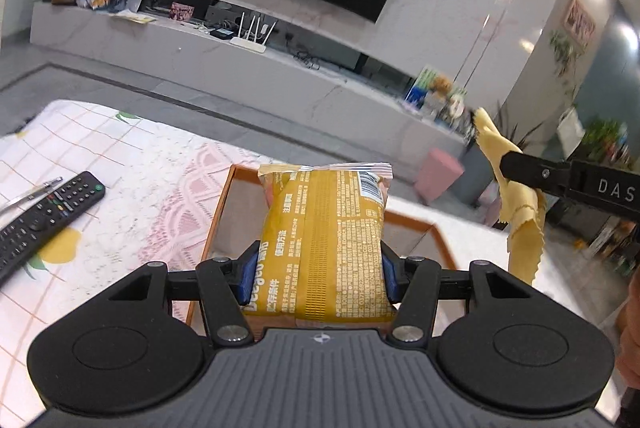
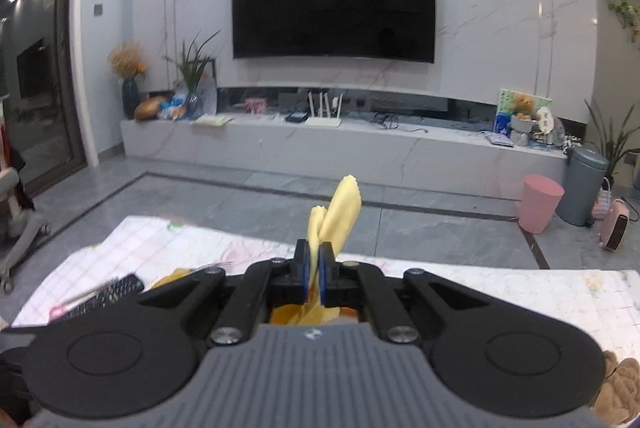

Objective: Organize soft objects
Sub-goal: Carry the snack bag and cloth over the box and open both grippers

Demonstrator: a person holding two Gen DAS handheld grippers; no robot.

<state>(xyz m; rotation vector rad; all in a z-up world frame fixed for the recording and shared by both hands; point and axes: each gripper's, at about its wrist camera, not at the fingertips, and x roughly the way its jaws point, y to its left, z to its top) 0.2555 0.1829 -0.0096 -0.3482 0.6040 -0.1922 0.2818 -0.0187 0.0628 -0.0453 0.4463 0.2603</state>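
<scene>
Both grippers clamp loads: left gripper (image 1: 318, 270) yellow packet (image 1: 326, 228), right gripper (image 2: 315, 270) cloth (image 2: 336, 216).

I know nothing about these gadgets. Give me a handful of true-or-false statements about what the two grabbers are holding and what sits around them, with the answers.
1. The left gripper is clamped on a yellow snack packet. True.
2. The right gripper is open and holds nothing. False: it is shut on a yellow cloth, which sticks up between its fingers.
3. The packet is held above an orange-rimmed tray. True.
4. The remote control lies inside the tray. False: it lies on the patterned tablecloth, left of the tray.
5. The television on the wall is showing a programme. False: its screen is dark.
</scene>
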